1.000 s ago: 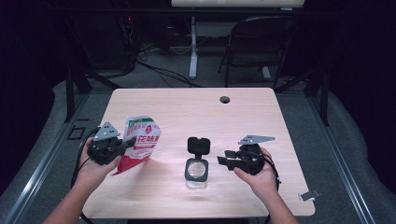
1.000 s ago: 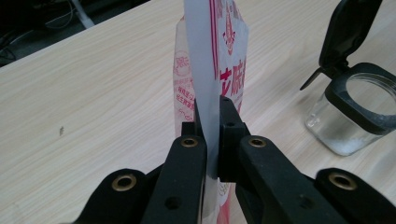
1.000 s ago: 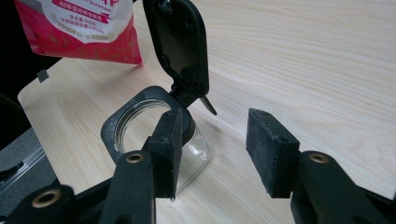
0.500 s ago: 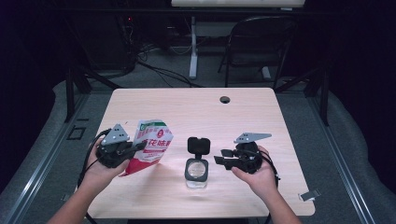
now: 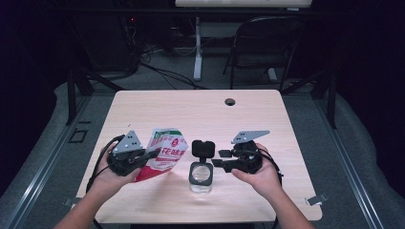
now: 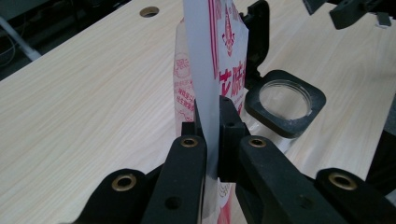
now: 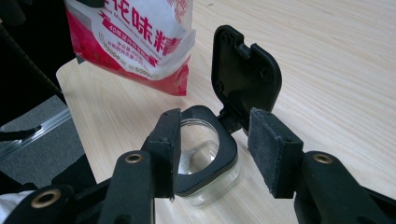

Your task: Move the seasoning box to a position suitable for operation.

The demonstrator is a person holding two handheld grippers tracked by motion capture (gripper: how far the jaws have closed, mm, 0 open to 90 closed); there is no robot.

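A red and white printed bag (image 5: pixel 165 152) hangs tilted over the table's front left, and my left gripper (image 5: pixel 145 157) is shut on its edge. In the left gripper view the pads (image 6: pixel 229 126) pinch the bag's white seam (image 6: pixel 205 70). A small clear jar (image 5: pixel 200 177) stands at the front centre with its black hinged lid (image 5: pixel 202 147) flipped up. My right gripper (image 5: pixel 220 158) hovers just right of the jar. Its jaws have just been opening and stand open (image 7: pixel 215 140); the jar (image 7: pixel 201 154) lies just beyond them, untouched, with nothing held between them.
The light wooden table (image 5: pixel 200 114) has a cable hole (image 5: pixel 230 101) near its far edge. A folding chair (image 5: pixel 267 43) and a stand leg (image 5: pixel 197 52) are behind the table. A small clip (image 5: pixel 316 199) sits at the table's front right corner.
My left gripper has carried the bag to the right, closer to the jar. The right gripper has lifted slightly beside the jar.
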